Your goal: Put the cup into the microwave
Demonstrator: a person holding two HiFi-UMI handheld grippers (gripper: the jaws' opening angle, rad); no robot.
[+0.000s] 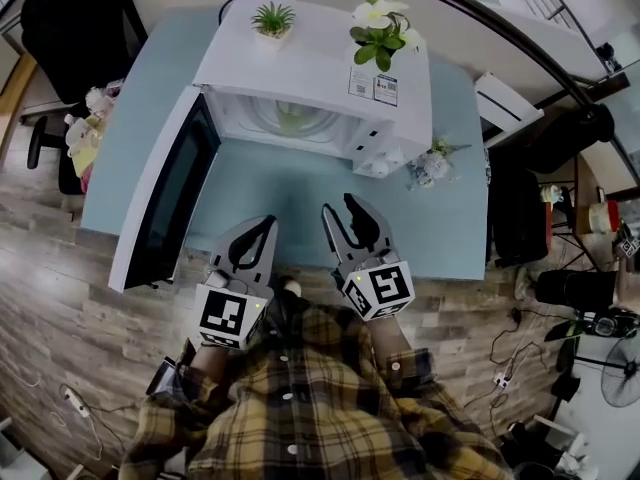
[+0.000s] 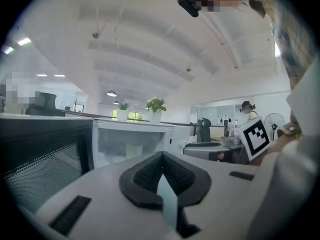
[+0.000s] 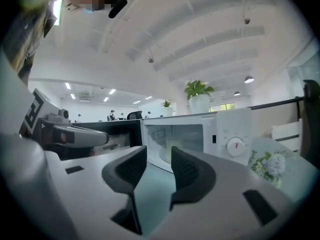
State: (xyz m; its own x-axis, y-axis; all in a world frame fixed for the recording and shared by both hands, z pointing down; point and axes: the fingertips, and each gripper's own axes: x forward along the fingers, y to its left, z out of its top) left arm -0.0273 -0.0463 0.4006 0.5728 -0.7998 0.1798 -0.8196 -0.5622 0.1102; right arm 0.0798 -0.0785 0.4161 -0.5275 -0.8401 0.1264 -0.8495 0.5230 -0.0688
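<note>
The white microwave (image 1: 310,63) stands on the blue table (image 1: 450,218) with its door (image 1: 165,193) swung wide to the left. A pale green cup (image 1: 292,118) sits inside on the glass turntable; it also shows in the left gripper view (image 2: 133,150) and the right gripper view (image 3: 175,146). Both grippers hover over the table's near edge, well back from the opening. My left gripper (image 1: 268,224) is shut, tips meeting (image 2: 161,157), with nothing in it. My right gripper (image 1: 338,208) is open, and only bare table shows in the gap between its jaws (image 3: 159,160).
Two potted plants (image 1: 272,18) (image 1: 382,33) stand on the microwave's top. A small flower bunch (image 1: 432,163) sits at its right front corner. The open door reaches past the table's near edge. Chairs, bags and cables lie around on the wooden floor (image 1: 60,298).
</note>
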